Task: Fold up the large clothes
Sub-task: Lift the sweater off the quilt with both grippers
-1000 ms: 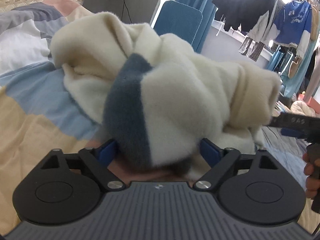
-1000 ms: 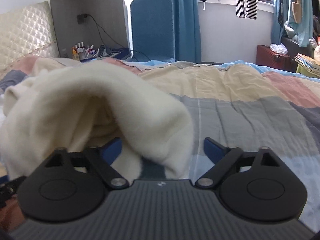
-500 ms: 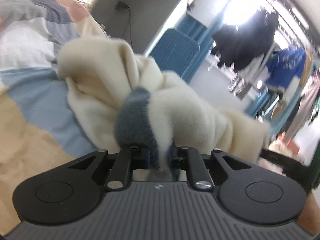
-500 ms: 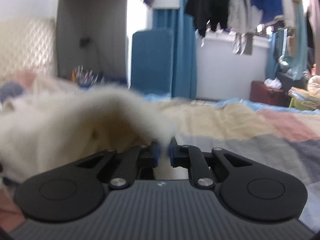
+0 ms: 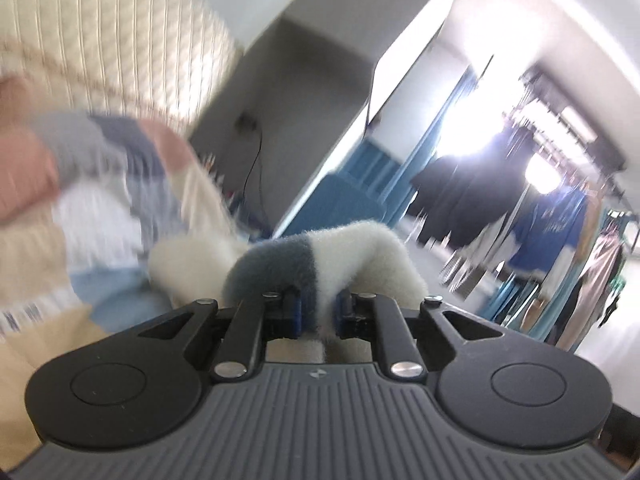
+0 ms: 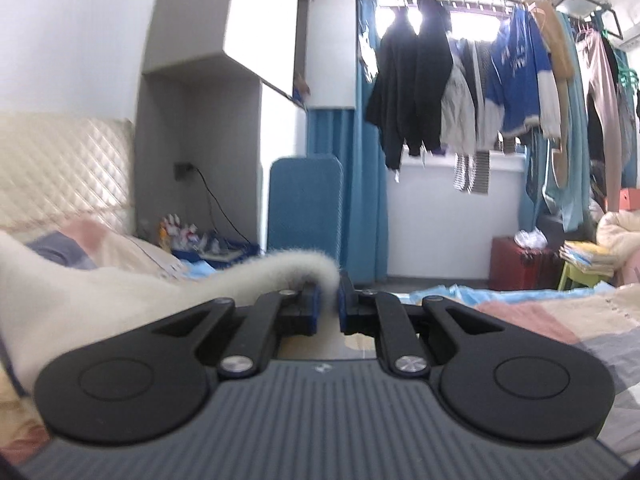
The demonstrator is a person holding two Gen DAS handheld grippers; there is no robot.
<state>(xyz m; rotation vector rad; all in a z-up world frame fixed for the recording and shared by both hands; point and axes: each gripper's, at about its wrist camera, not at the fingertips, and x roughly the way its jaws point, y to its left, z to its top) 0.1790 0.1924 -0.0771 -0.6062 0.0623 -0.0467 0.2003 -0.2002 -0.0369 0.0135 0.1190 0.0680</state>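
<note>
A fluffy cream fleece garment with a grey-blue band bunches over my left gripper, which is shut on it at the band. The same cream garment trails left from my right gripper, which is shut on its edge. Both grippers hold the cloth raised above the patchwork bedspread. The rest of the garment hangs below the views and is hidden. The left wrist view is blurred.
A quilted cream headboard stands at the left. A blue chair and blue curtain stand past the bed. Clothes hang on a rail by the window. A red box sits at the right.
Both grippers closed on the garment, then lifted it up off the bed. Both views now tilt upward toward the room.
</note>
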